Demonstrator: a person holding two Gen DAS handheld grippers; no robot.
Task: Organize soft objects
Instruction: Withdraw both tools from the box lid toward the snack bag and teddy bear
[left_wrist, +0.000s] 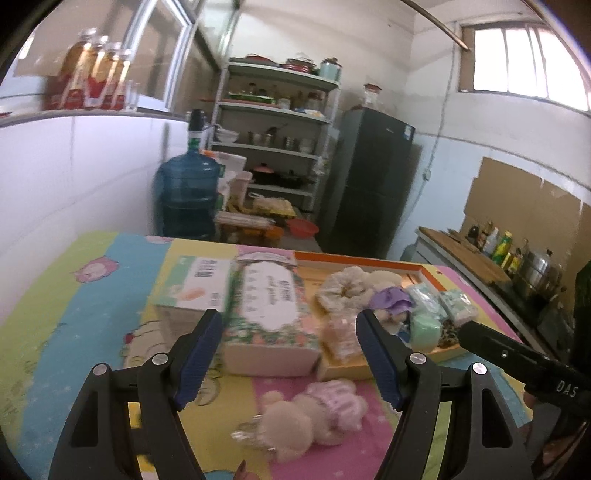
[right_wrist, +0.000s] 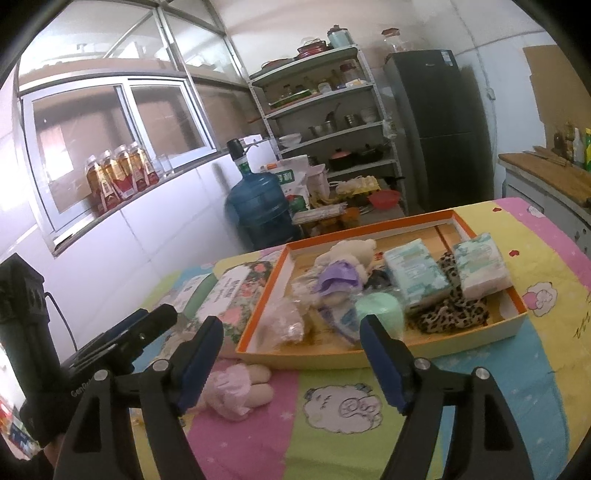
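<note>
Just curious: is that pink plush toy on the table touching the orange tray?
Apart. The right wrist view shows bare tablecloth between the pink plush toy and the orange tray.

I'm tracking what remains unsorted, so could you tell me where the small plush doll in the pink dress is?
The plush doll lies on the colourful tablecloth, outside the orange-rimmed tray, just in front of its near-left corner and between the open left gripper fingers in the left wrist view.

Left gripper (left_wrist: 290, 356), right gripper (right_wrist: 291, 360): fingers spread, empty.
</note>
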